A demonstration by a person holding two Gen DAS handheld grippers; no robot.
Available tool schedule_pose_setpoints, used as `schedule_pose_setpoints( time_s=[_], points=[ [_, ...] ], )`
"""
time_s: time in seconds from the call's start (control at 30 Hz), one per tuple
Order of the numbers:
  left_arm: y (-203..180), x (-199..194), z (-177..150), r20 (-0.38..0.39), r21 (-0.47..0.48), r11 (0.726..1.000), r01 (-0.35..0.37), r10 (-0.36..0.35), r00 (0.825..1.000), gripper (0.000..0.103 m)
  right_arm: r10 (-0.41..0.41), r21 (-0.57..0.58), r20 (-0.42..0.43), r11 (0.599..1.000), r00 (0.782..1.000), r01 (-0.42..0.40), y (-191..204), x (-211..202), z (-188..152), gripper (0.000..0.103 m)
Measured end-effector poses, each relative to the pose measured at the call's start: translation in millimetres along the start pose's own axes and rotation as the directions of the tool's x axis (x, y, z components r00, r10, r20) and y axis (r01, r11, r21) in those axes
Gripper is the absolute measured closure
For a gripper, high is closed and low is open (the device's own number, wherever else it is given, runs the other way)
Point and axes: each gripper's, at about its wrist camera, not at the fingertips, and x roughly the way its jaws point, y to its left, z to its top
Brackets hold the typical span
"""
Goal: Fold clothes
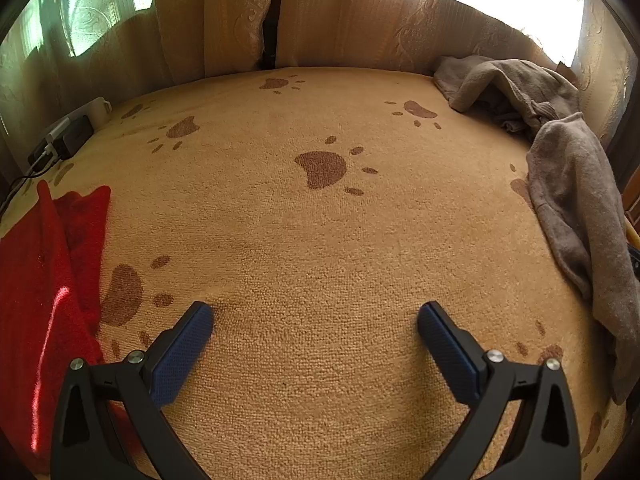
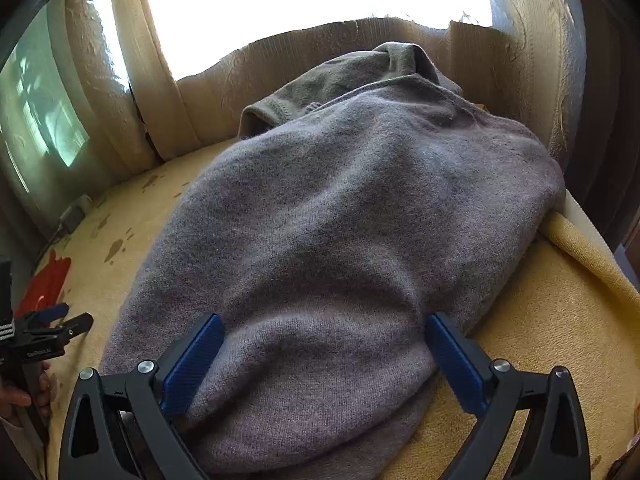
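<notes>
A grey knitted sweater lies crumpled on a tan blanket with brown paw prints. My right gripper is open just above the sweater's near end, with a hump of the knit between its blue pads. In the left wrist view the same sweater sprawls along the right side. My left gripper is open over bare blanket, holding nothing. It also shows at the left edge of the right wrist view as the left gripper, held by a hand. A red garment lies at the left.
Beige curtains and a bright window close off the far side. A plug and cables sit at the back left corner. The blanket's edge drops off on the right. An olive-grey piece of cloth shows at the sweater's far end.
</notes>
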Motion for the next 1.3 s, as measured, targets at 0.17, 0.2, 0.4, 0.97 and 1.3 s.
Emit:
schedule_pose_setpoints(
  time_s=[0.17, 0.2, 0.4, 0.97, 1.3],
  points=[
    [0.0, 0.0, 0.2, 0.002, 0.001, 1.000, 0.004, -0.004, 1.000, 0.000, -0.080, -0.076, -0.030, 0.994, 0.996, 0.078, 12.6, 7.3, 1.9, 0.000],
    [0.0, -0.2, 0.1, 0.002, 0.001, 1.000, 0.004, -0.004, 1.000, 0.000, -0.083, -0.079, -0.030, 0.994, 0.996, 0.080, 12.3, 7.1, 1.2, 0.000],
    [-0.6, -0.8, -0.9, 0.004, 0.002, 1.000, 0.007, -0.007, 1.000, 0.000, -0.092, -0.099, -0.029, 0.991, 0.995, 0.089, 9.6, 6.7, -2.5, 0.000],
    [-1.4, -2.7, -1.6, 0.005, -0.001, 1.000, 0.010, -0.010, 1.000, 0.000, 0.055, 0.038, 0.191, 0.997, 0.980, -0.063, -14.1, -61.0, 31.8, 0.091],
    [4.8, -6.3, -2.6, 0.015, -0.020, 0.999, 0.045, -0.045, 0.999, 0.000, 0.056, 0.132, 0.098, 0.989, 0.994, -0.069, -10.9, -4.2, 77.0, 0.009]
  ],
)
